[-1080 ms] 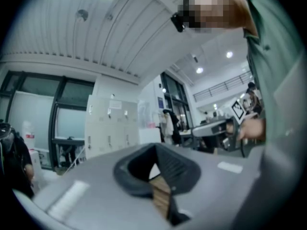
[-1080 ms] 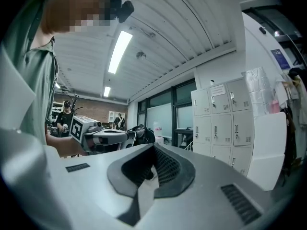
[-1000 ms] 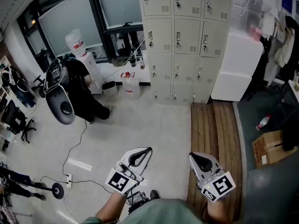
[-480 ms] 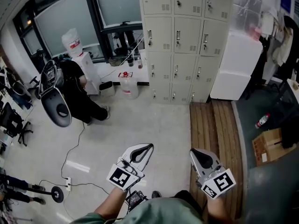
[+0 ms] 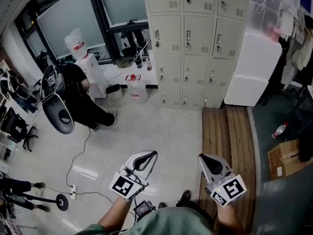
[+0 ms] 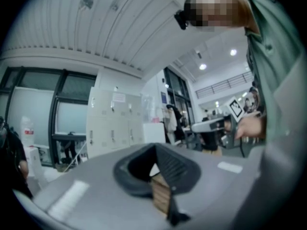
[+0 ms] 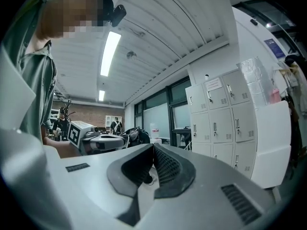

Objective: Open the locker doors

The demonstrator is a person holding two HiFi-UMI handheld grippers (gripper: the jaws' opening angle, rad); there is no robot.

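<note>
The lockers (image 5: pixel 188 38) stand against the far wall with every door shut, well apart from both grippers. The left gripper (image 5: pixel 146 156) and right gripper (image 5: pixel 208 161) hang low over the grey floor (image 5: pixel 156 126), jaws pressed together and gripping nothing. A wooden platform (image 5: pixel 227 141) lies before the lockers' right end. A shoe (image 5: pixel 184 197) has come forward since half a second ago.
</note>
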